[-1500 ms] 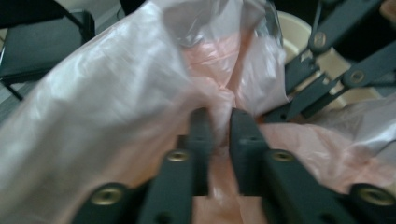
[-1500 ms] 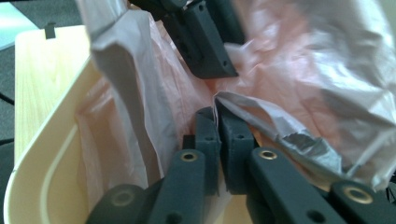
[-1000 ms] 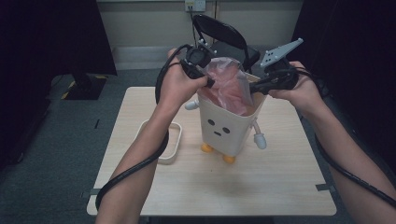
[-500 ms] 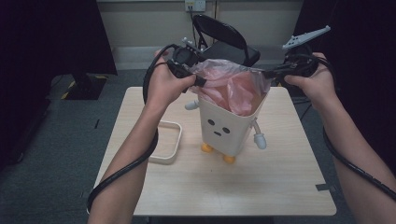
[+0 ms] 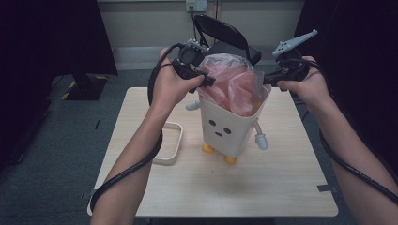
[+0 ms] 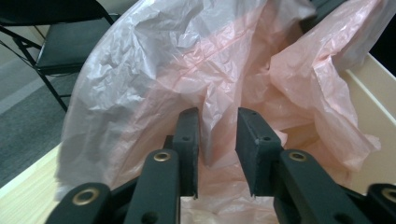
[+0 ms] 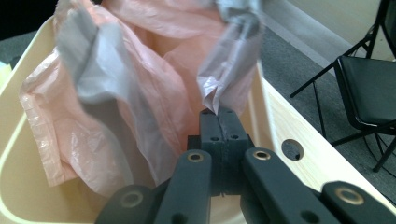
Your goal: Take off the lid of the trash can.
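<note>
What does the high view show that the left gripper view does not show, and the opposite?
The high view alone shows the bin's face with two eyes and a mouth, its orange feet, the white frame lying on the table, and the right tongs at the bag's far edge. The left gripper view alone shows the left tongs from close by, parted, with a fold of the bag between the pads, which have just been opening. Both show the pink plastic bag, the cream bin's rim and the black folding chair.
</note>
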